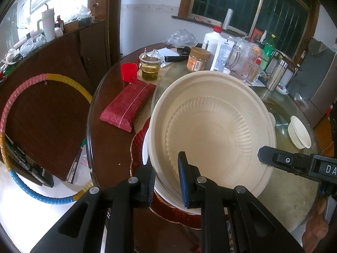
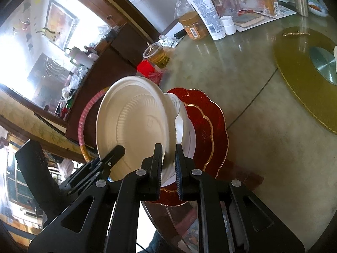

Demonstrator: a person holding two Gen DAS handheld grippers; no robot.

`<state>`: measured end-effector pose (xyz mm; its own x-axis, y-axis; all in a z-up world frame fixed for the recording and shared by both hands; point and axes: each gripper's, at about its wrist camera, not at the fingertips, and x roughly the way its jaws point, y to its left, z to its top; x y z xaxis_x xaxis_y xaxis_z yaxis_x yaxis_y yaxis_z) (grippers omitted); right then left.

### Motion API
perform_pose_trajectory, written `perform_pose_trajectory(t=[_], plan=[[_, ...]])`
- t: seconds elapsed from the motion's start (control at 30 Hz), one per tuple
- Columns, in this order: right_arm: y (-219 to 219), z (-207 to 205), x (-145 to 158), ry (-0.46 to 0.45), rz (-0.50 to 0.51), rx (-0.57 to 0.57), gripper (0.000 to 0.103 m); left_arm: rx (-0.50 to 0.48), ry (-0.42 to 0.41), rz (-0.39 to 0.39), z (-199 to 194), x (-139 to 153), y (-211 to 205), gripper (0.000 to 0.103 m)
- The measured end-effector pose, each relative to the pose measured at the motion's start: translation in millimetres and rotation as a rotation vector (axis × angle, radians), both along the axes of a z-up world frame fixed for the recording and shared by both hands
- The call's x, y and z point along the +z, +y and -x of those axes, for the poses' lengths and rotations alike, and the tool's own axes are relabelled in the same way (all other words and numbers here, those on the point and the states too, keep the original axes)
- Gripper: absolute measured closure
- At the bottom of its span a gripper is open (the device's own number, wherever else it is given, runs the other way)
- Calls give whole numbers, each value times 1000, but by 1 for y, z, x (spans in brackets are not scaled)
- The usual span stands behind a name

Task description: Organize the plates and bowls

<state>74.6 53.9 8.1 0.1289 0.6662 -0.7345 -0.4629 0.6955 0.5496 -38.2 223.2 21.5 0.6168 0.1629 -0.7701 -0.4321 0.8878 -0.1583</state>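
Tilting above the red scalloped plates (image 2: 207, 122), the cream disposable plate (image 1: 212, 124) is clamped at its rim by left gripper (image 1: 167, 181) and right gripper (image 2: 169, 164), both nearly closed.

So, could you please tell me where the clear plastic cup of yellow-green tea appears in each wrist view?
Left wrist view: the clear plastic cup of yellow-green tea sits upper centre-left, behind the dark red packet, right of the red plastic cup.
Right wrist view: the tea cup sits upper centre, tilted by the lens, just above the red cup.
Shared landmark: the orange-labelled jar with a tan lid.
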Motion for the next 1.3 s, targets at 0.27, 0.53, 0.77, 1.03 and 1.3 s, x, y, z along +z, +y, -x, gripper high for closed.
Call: perform_pose_trajectory(t=[0.27,0.53,0.77,1.03,1.3], plan=[[5,-5,14,9,0,35,92,-13,0,4,1,9,5,83],[6,-12,2,85,-4,36,91,-49,73,58,-3,-5,12,83],[7,-13,1,97,-12,32,89,-57,82,62,-2,-6,12,83],[5,-14,8,87,-31,28,89,-61,55,-2,-1,10,8,83],[2,-18,3,124,-43,17,89,-88,101,-30,-6,6,7,82]])
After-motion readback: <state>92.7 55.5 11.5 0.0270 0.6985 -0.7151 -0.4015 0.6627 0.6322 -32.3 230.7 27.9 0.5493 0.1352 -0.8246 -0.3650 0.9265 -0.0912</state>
